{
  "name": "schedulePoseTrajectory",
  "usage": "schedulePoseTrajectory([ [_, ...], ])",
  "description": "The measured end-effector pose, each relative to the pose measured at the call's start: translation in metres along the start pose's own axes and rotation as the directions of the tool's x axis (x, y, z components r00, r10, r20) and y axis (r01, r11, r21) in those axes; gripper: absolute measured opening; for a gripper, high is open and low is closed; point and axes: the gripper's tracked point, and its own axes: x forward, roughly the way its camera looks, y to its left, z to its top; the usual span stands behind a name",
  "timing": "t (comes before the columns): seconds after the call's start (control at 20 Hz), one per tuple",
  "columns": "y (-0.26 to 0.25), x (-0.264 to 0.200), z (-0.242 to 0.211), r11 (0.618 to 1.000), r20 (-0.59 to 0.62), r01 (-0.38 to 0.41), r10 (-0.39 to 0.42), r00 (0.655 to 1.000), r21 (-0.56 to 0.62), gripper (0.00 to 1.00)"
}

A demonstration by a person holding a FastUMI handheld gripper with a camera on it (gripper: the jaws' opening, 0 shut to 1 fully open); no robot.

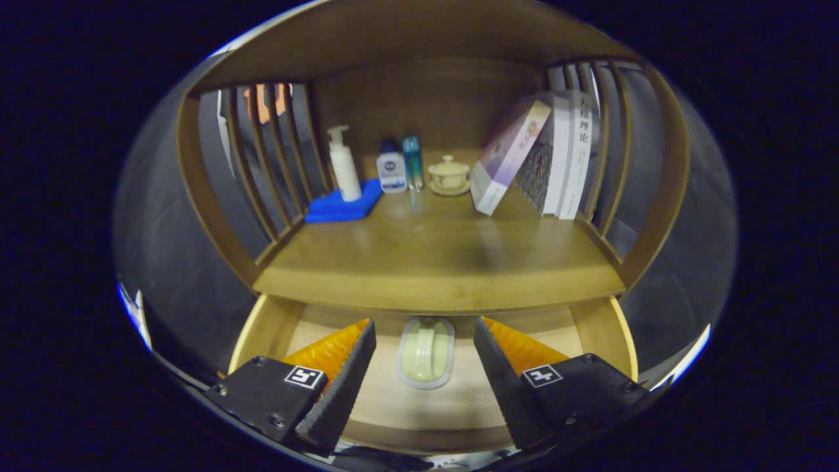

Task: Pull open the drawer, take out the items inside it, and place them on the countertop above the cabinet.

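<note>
The wooden drawer (262, 328) stands pulled out below the countertop (432, 262). On its floor lies one pale oval item in a clear wrapper (426, 352), long axis pointing away from me. My gripper (425, 334) is open and hovers over the drawer. The oval item lies between the two fingers, lower than them and untouched by either.
At the back of the countertop stand a white pump bottle (343, 164) on a folded blue cloth (344, 204), two small bottles (400, 167), a lidded tea cup (449, 174) and leaning books (544, 157). Slatted wooden sides close the shelf left and right, with a board overhead.
</note>
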Motion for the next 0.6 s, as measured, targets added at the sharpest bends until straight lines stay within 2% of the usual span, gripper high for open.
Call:
schedulePoseTrajectory([
  [0.3,0.011,0.039,-0.029,0.999,-0.228,-0.022,0.015,0.974,-0.026,0.88],
  [0.6,0.022,0.070,-0.055,1.000,-0.365,-0.016,0.016,0.931,0.002,0.82],
])
